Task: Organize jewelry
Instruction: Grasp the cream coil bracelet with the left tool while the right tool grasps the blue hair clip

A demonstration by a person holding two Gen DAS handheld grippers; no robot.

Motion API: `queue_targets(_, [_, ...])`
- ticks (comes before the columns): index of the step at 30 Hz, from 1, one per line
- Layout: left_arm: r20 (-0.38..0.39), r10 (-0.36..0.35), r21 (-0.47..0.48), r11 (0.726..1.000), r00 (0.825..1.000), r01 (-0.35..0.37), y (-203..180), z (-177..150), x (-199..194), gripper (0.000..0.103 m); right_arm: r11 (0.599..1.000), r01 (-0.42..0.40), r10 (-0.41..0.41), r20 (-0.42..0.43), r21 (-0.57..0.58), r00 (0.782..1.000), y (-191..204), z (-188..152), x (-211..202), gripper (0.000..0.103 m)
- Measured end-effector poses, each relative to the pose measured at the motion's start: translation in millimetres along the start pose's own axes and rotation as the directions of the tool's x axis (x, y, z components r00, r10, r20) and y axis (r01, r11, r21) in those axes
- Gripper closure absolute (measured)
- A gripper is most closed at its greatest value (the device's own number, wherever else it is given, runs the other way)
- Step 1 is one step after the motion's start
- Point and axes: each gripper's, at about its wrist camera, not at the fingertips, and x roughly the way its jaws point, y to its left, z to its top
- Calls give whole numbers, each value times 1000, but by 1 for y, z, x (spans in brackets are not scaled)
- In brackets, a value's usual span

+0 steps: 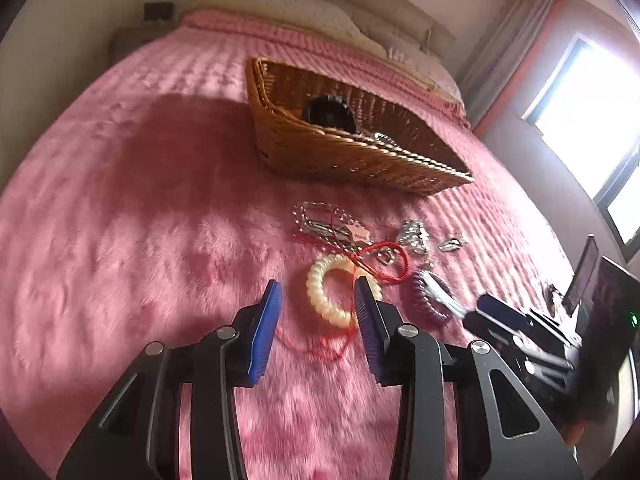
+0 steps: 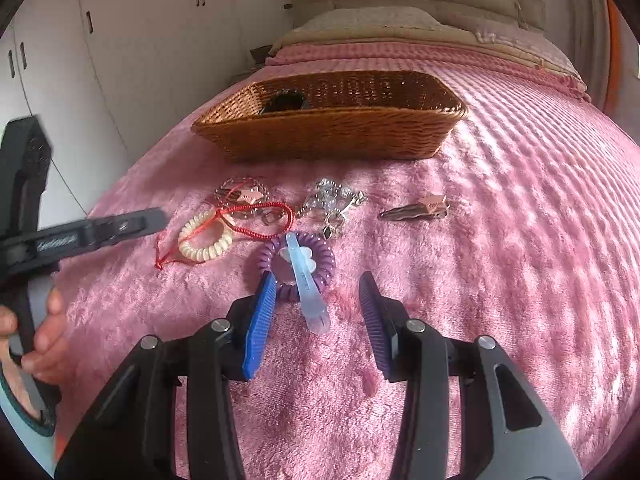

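Jewelry lies on a pink bedspread in front of a wicker basket [image 1: 352, 152] [image 2: 332, 128]. My left gripper [image 1: 318, 296] is open, its fingers either side of a cream spiral hair tie [image 1: 324, 292] [image 2: 204, 246] tangled with a red cord bracelet [image 1: 384, 262] [image 2: 256, 220]. My right gripper [image 2: 318, 292] is open around a pale blue hair clip [image 2: 308, 280] lying across a purple spiral hair tie [image 2: 296, 258] [image 1: 430, 298]. Silver chains [image 1: 412, 236] [image 2: 332, 200] and a bead chain with a pink clip [image 1: 328, 226] [image 2: 244, 194] lie nearer the basket.
A black scrunchie [image 1: 328, 114] [image 2: 286, 102] lies in the basket. A brown clip [image 2: 416, 210] lies apart to the right. The left gripper shows in the right wrist view [image 2: 120, 226]. Pillows [image 2: 372, 20] lie at the bed's head, white wardrobes [image 2: 120, 40] on the left, a window [image 1: 592, 120] on the right.
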Motion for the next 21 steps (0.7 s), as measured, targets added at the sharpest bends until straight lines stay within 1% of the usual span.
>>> queue_targets(3, [-54, 28, 12, 1000, 998, -27, -1, 5, 20, 68, 1000, -5, 5, -2, 0, 1000, -1, -3, 2, 65])
queue_targets(5, [-54, 42, 27, 999, 998, -41, -3, 6, 25, 69, 1000, -7, 7, 1, -1, 1000, -1, -4, 2, 65])
queue_targets(7, [-56, 51, 43, 998, 997, -49, -6, 8, 27, 70, 1000, -5, 5, -9, -8, 1000, 0, -4, 5, 71])
queue_targets(8, [-60, 58, 48, 997, 997, -55, -7, 8, 28, 80, 1000, -3, 3, -17, -16, 1000, 1, -4, 6, 80])
queue_targets(9, [-65, 66, 55, 997, 996, -62, -8, 7, 30, 94, 1000, -2, 2, -24, -22, 1000, 3, -5, 8, 88])
queue_targets(10, [-69, 58, 53, 997, 996, -55, -9, 7, 31, 94, 999, 1, -2, -31, -32, 1000, 5, -5, 9, 91])
queue_targets(13, [-47, 60, 37, 998, 997, -58, -6, 6, 26, 95, 998, 11, -13, -23, -56, 1000, 9, -6, 8, 92])
queue_targets(17, [22, 72, -29, 997, 997, -71, 7, 6, 6, 95, 998, 29, -29, 2, -48, 1000, 8, -6, 3, 92])
queue_targets(19, [64, 84, -67, 995, 994, -80, 14, 4, -10, 95, 999, 21, -20, 44, -24, 999, 2, -5, -7, 92])
queue_targets(21, [102, 120, -100, 989, 988, -109, 21, -1, -28, 95, 1000, 12, -13, 88, 8, 996, -5, -5, -21, 92])
